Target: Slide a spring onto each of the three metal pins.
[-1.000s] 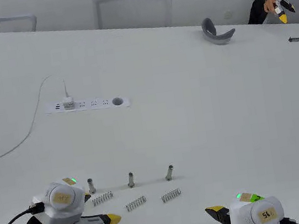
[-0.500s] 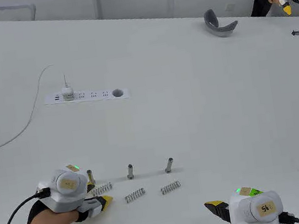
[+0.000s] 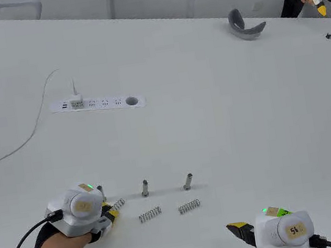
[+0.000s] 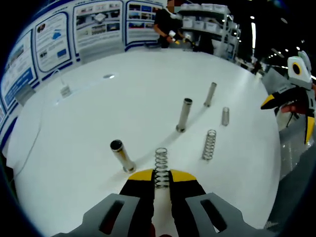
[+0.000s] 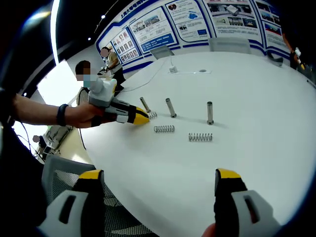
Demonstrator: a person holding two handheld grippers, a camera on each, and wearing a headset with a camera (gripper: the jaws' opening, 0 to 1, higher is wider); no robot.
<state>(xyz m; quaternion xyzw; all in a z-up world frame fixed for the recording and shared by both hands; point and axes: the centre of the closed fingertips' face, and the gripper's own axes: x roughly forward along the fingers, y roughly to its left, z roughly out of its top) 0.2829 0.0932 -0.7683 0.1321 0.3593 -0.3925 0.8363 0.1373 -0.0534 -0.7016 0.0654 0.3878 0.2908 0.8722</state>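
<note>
White desk (image 3: 228,127), with a power strip (image 3: 98,102) far back and the work near my edge: three metal pins upright in a row, left pin (image 3: 100,190), middle pin (image 3: 145,188), right pin (image 3: 188,181), none yet carrying a spring. Three springs lie flat just in front of them. Left gripper (image 4: 160,177): jaws drawn together on the near end of the first spring (image 4: 161,159), whose free end points away from the tips; the left pin stands just beside it. Second spring (image 3: 149,214) and third spring (image 3: 189,206) lie untouched before their pins. Right gripper (image 5: 158,177): jaws spread wide, holding nothing, hovering well apart from the parts at my near right. Step in hand, as I judge it: seat the first spring on the left pin. To do it well I would lift gently, since the hold is on the very end and the coil may droop or flick out; turn the wrist until the bore stands upright over the pin top; lower straight down; release only once several coils ring the pin. I would keep the squeeze light to spare the wire, and avoid nudging the pin, which might tip
</note>
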